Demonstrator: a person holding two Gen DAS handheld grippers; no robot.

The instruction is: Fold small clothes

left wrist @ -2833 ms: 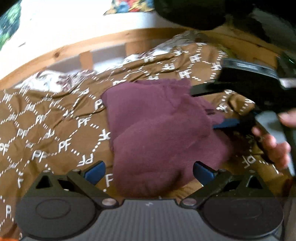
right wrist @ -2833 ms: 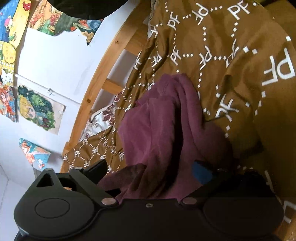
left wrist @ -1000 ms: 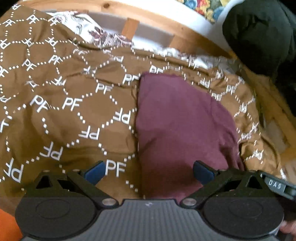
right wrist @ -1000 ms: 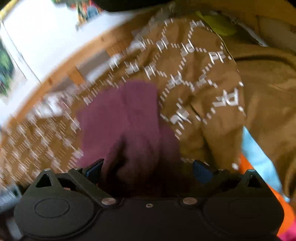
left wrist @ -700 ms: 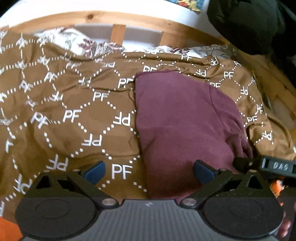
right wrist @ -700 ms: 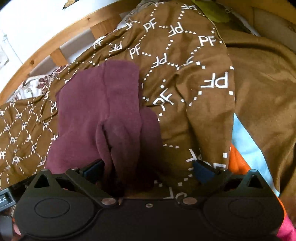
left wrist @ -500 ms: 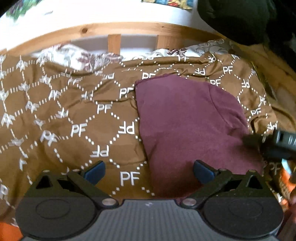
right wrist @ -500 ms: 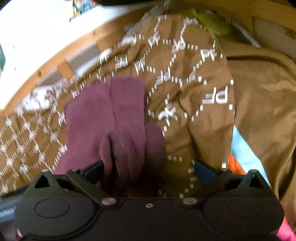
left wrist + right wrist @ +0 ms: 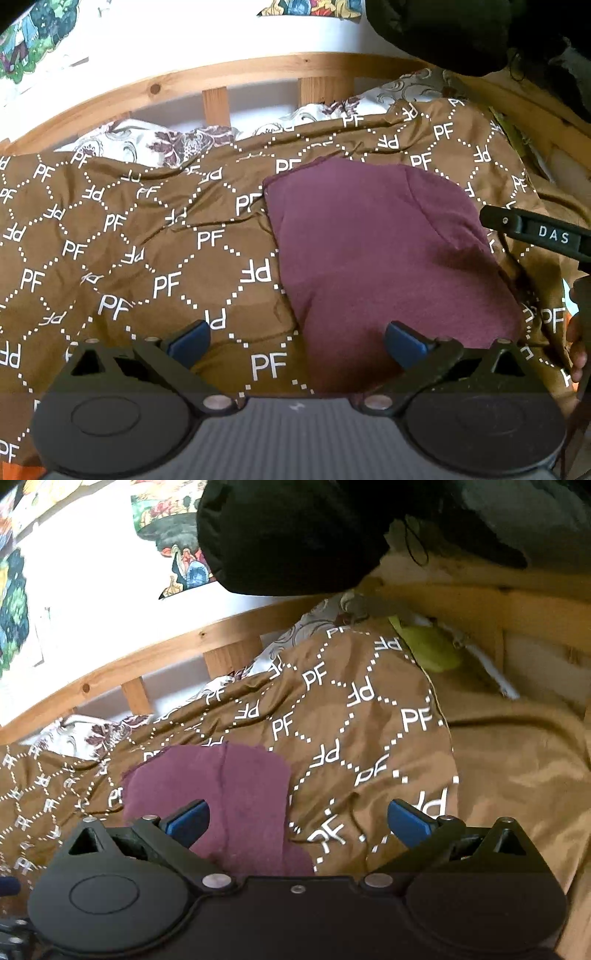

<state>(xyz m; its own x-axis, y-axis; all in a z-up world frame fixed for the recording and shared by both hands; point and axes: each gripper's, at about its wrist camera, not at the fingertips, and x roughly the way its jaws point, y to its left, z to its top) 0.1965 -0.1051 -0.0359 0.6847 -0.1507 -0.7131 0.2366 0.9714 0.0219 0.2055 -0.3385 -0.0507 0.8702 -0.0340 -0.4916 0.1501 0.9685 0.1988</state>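
Note:
A folded maroon garment (image 9: 384, 251) lies flat on the brown PF-patterned bedspread (image 9: 155, 258). It also shows in the right wrist view (image 9: 240, 797). My left gripper (image 9: 295, 341) is open and empty, just above the garment's near-left edge. My right gripper (image 9: 297, 821) is open and empty, above the garment's right edge. One dark finger of the right gripper, marked DAS (image 9: 535, 232), reaches in at the right of the left wrist view, beside the garment and apart from it.
A wooden bed rail (image 9: 258, 74) runs along the far side by a white wall with posters. A floral pillow (image 9: 166, 142) lies under the rail. Black clothing (image 9: 295, 535) hangs above right. A yellow-green item (image 9: 428, 646) sits by the far right corner.
The right gripper let go of the maroon garment and drew back from it. The garment now lies folded and flat. Both cameras have tilted up and pulled away a little.

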